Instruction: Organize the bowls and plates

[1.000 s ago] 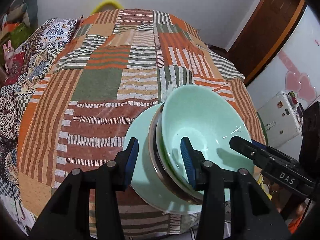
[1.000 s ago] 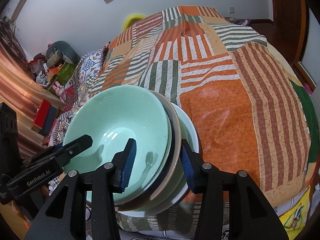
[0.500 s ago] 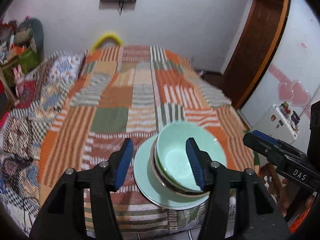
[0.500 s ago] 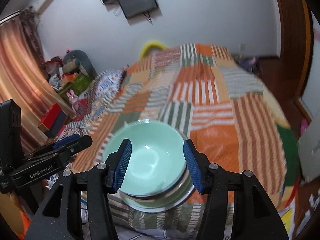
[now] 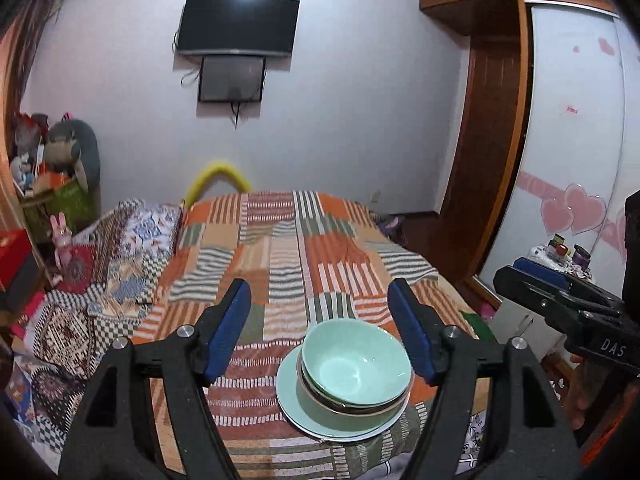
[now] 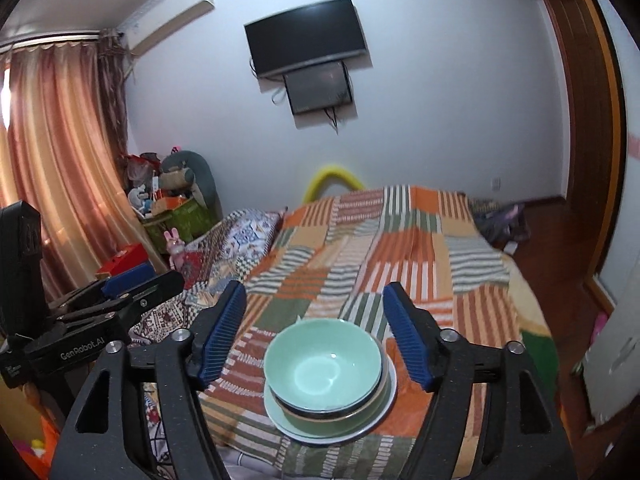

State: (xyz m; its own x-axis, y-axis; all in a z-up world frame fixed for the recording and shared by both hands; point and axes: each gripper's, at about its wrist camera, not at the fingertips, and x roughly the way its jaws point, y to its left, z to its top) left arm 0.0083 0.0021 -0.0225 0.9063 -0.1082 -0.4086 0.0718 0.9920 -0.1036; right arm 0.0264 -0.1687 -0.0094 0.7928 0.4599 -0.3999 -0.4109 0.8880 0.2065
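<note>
A stack of dishes rests near the front edge of the bed: a mint green bowl (image 5: pixel 356 364) (image 6: pixel 323 364) nests in a dark-rimmed bowl (image 5: pixel 352 404) (image 6: pixel 332 414), on a pale green plate (image 5: pixel 296 400) (image 6: pixel 384 396). My left gripper (image 5: pixel 323 328) hovers above and short of the stack, its jaws opening, nothing between the blue pads. My right gripper (image 6: pixel 316 330) hangs the same way, jaws opening and empty. Each gripper shows at the side of the other's view: the right gripper (image 5: pixel 560 300) and the left gripper (image 6: pixel 120 296).
The bed wears a striped patchwork quilt (image 5: pixel 280 256) with a patterned blanket (image 5: pixel 120 264) on its left. Toys and boxes (image 6: pixel 168 200) pile up by the curtain. A television (image 5: pixel 239 24) hangs on the far wall. A wooden wardrobe (image 5: pixel 492 140) stands at the right.
Both grippers let go of the stack's rims, opened wider and rose back from the bed. The view tilted up to show the wall. The dishes stayed put.
</note>
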